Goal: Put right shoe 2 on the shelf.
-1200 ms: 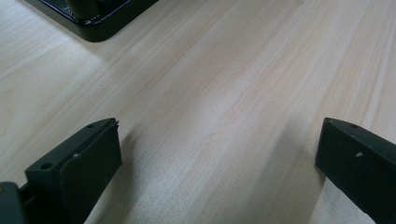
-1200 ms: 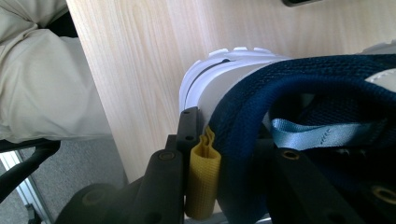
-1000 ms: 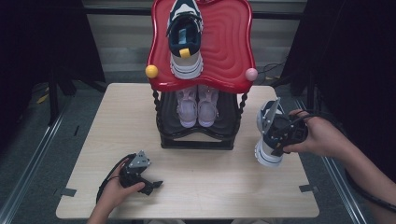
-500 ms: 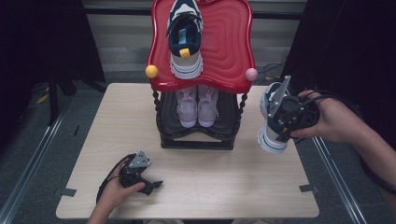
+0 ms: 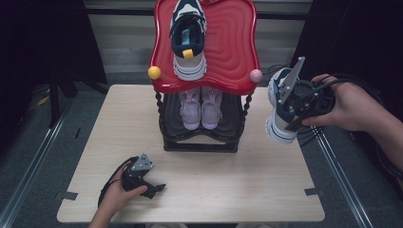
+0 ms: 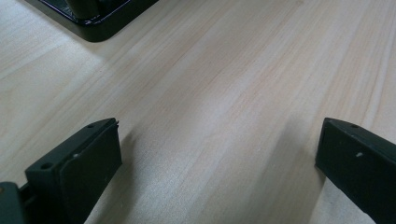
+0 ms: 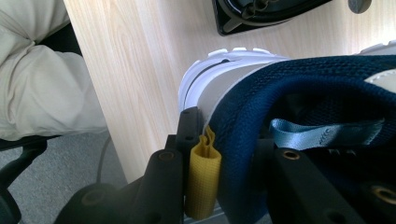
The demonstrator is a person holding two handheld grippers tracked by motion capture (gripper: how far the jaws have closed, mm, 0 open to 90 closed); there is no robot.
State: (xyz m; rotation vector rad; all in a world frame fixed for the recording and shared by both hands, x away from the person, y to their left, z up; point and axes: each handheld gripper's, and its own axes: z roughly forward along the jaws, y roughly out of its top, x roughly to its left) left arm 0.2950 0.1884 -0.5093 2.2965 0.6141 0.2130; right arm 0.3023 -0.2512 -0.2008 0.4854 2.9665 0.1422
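Observation:
My right gripper is shut on the heel collar of a navy and white sneaker, which hangs toe-down in the air over the table's right side. In the right gripper view one jaw sits outside the heel beside the yellow pull tab and the other inside the sneaker. A matching sneaker lies on the rack's red top shelf. A pale pink pair stands on the black lower tier. My left gripper rests open on the table's front left, with bare wood between its jaws.
The rack stands at the back middle of the wooden table, with a yellow ball and a pink ball at the red shelf's front corners. The rack's black base lies ahead of the left gripper. A person's trouser leg is beside the table edge.
The right gripper has risen with the sneaker, lifting it higher above the table beside the rack. The left gripper has stayed where it was.

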